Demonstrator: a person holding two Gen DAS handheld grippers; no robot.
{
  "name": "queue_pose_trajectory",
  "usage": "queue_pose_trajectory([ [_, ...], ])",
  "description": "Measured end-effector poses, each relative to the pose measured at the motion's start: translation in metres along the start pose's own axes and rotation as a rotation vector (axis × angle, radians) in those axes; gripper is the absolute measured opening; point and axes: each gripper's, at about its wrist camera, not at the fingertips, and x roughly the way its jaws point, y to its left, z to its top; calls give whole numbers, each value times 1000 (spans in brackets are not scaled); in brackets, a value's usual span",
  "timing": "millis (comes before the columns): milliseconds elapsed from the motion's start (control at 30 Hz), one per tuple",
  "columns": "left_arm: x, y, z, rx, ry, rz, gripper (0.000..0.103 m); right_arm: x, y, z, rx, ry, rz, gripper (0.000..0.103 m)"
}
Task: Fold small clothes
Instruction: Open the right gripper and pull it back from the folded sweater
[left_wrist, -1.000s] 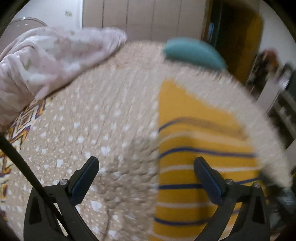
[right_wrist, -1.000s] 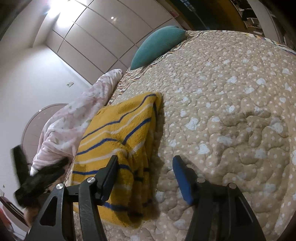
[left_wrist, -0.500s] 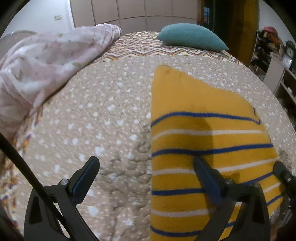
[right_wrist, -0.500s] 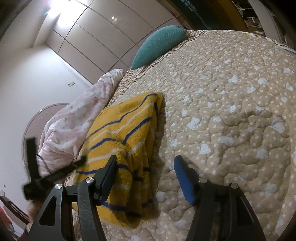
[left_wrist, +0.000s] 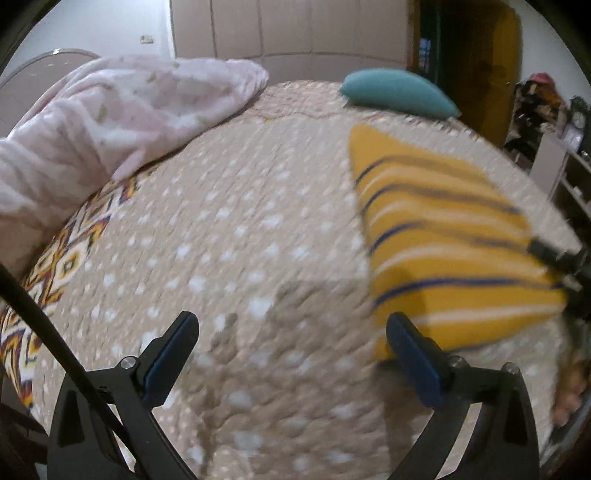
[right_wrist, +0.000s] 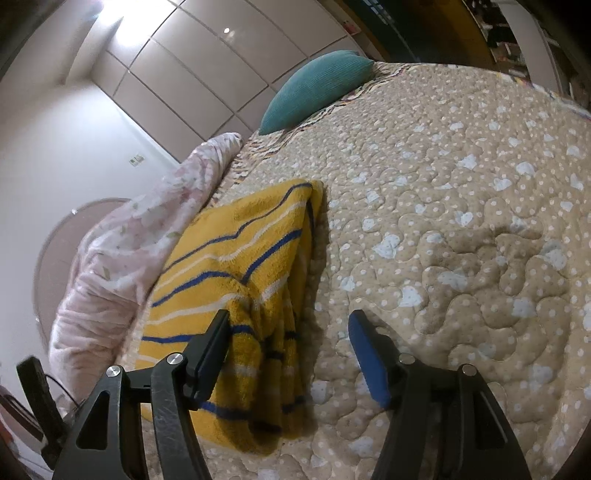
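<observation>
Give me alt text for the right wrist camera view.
A folded yellow garment with blue and white stripes lies on a beige dotted quilt, the open right tool poised at its near edge. Behind: a teal pillow and a pink blanket.

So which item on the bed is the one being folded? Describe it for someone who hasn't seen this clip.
Start at the beige quilted bedspread with white dots that covers the bed. Near its edge, beside the rumpled pink blanket, lies the yellow garment, already folded over on itself. It is the only fuzzy mustard-yellow piece, crossed by blue and white stripes; the teal pillow at the far end is plain.
</observation>
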Motion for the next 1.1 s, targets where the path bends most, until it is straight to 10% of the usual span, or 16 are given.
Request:
queue_pose_trajectory([
  [600, 27, 9, -20, -60, 59, 12, 103, -27, 62, -20, -203, -56, -403, 79],
  [1100, 27, 10, -21, -60, 58, 9, 103, -87, 124, -22, -350, -211, -486, 81],
])
